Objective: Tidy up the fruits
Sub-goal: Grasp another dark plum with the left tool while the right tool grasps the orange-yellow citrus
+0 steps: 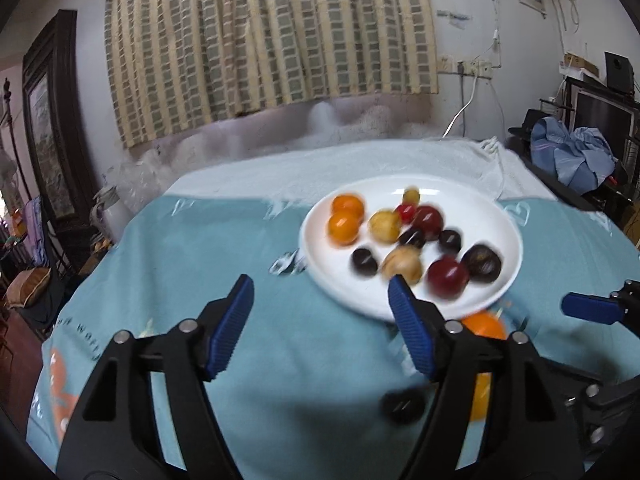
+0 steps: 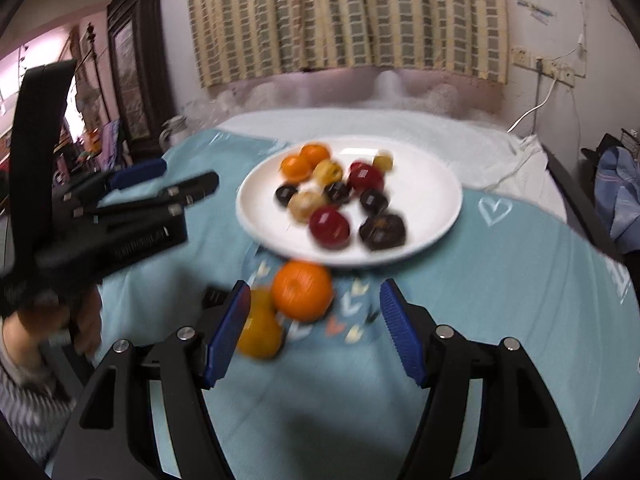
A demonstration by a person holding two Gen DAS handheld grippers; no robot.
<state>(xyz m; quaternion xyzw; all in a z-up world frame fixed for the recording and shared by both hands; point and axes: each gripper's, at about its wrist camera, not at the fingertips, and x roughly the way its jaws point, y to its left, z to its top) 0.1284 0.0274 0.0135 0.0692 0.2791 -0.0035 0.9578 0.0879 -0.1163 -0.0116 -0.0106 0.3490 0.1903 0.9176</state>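
Fruit on the plate [image 2: 440, 184] is motion-blurred; kinds unclear. Beside the plate, the left gripper [image 1: 320, 320] hides part of an orange [image 1: 486, 326].

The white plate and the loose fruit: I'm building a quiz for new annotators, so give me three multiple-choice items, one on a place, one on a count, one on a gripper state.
1. Where does the loose orange lie?
A. on the white plate
B. on the blue cloth beside the plate
C. in a gripper

2. How many oranges sit on the plate?
A. two
B. none
C. five

3. The right gripper is:
A. shut on a plum
B. open
C. out of view

B: it rests just off the rim. A: two lie together at the far left. B: its jaws stand apart, empty.
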